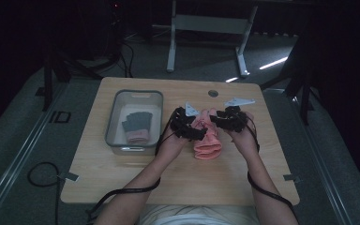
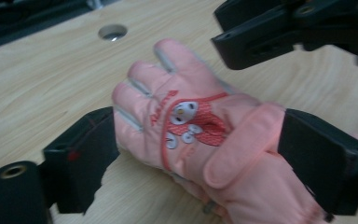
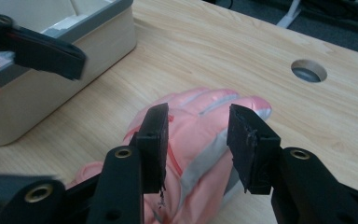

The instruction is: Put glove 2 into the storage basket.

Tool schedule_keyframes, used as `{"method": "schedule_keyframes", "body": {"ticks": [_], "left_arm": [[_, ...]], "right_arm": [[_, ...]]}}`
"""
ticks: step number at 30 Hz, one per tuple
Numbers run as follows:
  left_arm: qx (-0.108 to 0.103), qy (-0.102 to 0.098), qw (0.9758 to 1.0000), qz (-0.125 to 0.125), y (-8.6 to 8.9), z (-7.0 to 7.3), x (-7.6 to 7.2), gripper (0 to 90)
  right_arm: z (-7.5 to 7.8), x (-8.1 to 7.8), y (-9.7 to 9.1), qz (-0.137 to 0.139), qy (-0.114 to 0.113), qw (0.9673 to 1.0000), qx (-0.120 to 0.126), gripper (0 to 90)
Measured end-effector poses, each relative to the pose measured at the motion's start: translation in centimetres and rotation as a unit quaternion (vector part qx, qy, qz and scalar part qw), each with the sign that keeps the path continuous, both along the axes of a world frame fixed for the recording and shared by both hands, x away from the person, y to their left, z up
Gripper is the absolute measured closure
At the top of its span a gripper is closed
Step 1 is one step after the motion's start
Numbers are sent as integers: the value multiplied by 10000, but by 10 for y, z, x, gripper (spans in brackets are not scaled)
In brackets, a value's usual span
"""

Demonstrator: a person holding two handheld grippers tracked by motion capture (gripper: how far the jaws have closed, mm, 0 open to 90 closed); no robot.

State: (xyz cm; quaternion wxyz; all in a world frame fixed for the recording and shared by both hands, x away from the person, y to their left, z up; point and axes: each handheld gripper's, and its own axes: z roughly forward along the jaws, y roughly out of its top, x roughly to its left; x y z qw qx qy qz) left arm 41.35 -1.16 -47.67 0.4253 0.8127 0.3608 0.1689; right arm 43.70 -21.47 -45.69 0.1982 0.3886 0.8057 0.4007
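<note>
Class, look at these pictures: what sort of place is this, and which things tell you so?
Probably a lab or recording room: a light wooden table with a cable hole, a metal-legged desk frame behind, and dark surroundings.

- You are seated in a recording lab or test room, not a home: the surroundings are dark and bare.
- Your work surface is a plain wooden desk (image 1: 136, 183) with a cable hole (image 1: 213, 93) near its far edge.
- Grey carpet (image 1: 23, 154) covers the floor around you, with a black cable (image 1: 40, 174) lying on it.
- Behind the desk stands a white metal table frame (image 1: 208, 28).
</note>
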Motion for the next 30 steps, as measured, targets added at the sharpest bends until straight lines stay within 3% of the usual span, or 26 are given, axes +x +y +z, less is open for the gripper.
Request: {"method": "schedule_keyframes", "body": {"ticks": [5, 8, 11, 12, 13, 14, 15, 19, 20, 22, 24, 26, 27, 28, 30], "left_arm": [[197, 105, 9997, 47, -4, -6, 11, 141], [183, 122, 9998, 40, -5, -7, 13, 142], [146, 265, 9995, 75, -4, -11, 17, 142], [73, 433, 9990, 100, -3, -17, 21, 142], [73, 433, 9990, 100, -3, -17, 21, 143], [1, 612, 9981, 42, -1, -20, 24, 143], [-39, 884, 9960, 150, -1, -28, 30, 164], [-120, 1336, 9904, 329, -1, -45, 42, 198], [-224, 1485, 9880, 357, 0, -51, 45, 203], [-475, 1902, 9801, 313, 1, -65, 53, 245], [-739, 2037, 9760, 226, 4, -72, 56, 270], [-786, 2049, 9755, 173, 4, -73, 56, 355], [-872, 2093, 9739, 106, 4, -75, 57, 355], [-1035, 2200, 9700, 46, 5, -78, 58, 424], [-1267, 2319, 9644, 95, 6, -83, 58, 447]], "right_arm": [[-8, 7, 6, 15, 49, 10000, -47, 552], [-14, 10, 7, -77, 155, 9998, -39, 543], [-22, 10, 6, -164, 351, 9992, 25, 502], [-30, 11, 5, -178, 496, 9985, -134, 475], [-30, 11, 5, -178, 496, 9985, -134, 475], [-34, 12, 2, -195, 569, 9981, -159, 461], [-43, 15, -3, -250, 732, 9968, -224, 422], [-57, 20, -14, -222, 987, 9947, -160, 362], [-60, 22, -16, -201, 1067, 9940, -96, 362], [-67, 26, -18, -171, 1328, 9910, 94, 361], [-72, 31, -19, -136, 1604, 9866, 282, 361], [-74, 33, -20, -115, 1680, 9852, 332, 362], [-76, 34, -20, -94, 1753, 9838, 367, 364], [-79, 36, -21, -90, 1925, 9799, 518, 375], [-81, 37, -21, -69, 2025, 9771, 644, 409]]}}
